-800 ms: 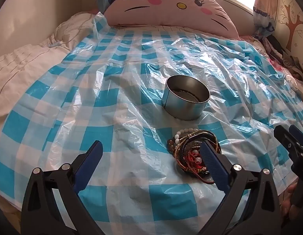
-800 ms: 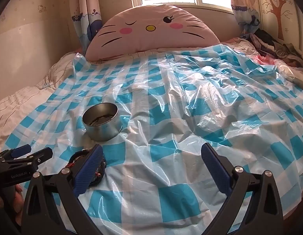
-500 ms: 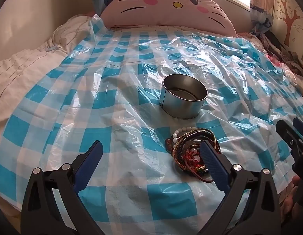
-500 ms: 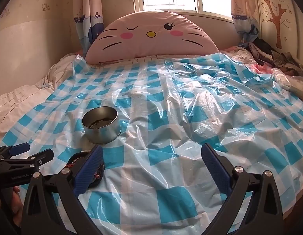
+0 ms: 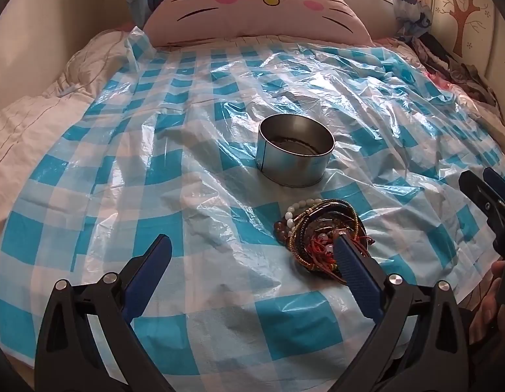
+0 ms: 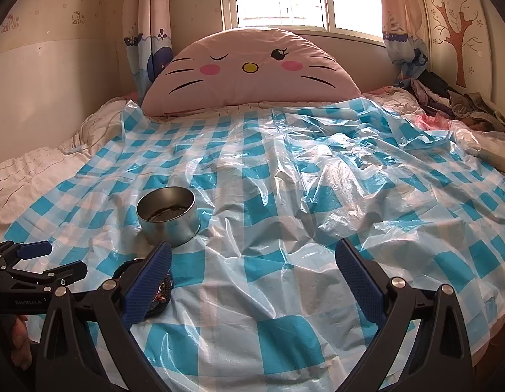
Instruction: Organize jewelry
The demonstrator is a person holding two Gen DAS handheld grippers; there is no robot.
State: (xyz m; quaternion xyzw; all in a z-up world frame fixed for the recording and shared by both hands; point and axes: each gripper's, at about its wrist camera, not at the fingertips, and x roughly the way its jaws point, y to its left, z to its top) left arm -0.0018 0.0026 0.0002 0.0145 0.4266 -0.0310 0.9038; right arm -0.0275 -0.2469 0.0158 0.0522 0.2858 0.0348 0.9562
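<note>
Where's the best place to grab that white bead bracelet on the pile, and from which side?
Take the white bead bracelet at its exposed arc on the pile's far-left edge, facing the metal tin. Come from above, jaws straddling the strand. Its other part seems buried under the tangled bracelets, so lift slowly.

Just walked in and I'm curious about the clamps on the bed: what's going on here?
A person holds a claw in each hand to sort jewelry on a bed covered with a blue checked plastic sheet. The left claw is open, hovering low beside a tangled pile of bracelets. The right claw is also open and holds nothing. A round metal tin stands just beyond the pile with something dark in its bottom. Nothing is gripped yet.
</note>
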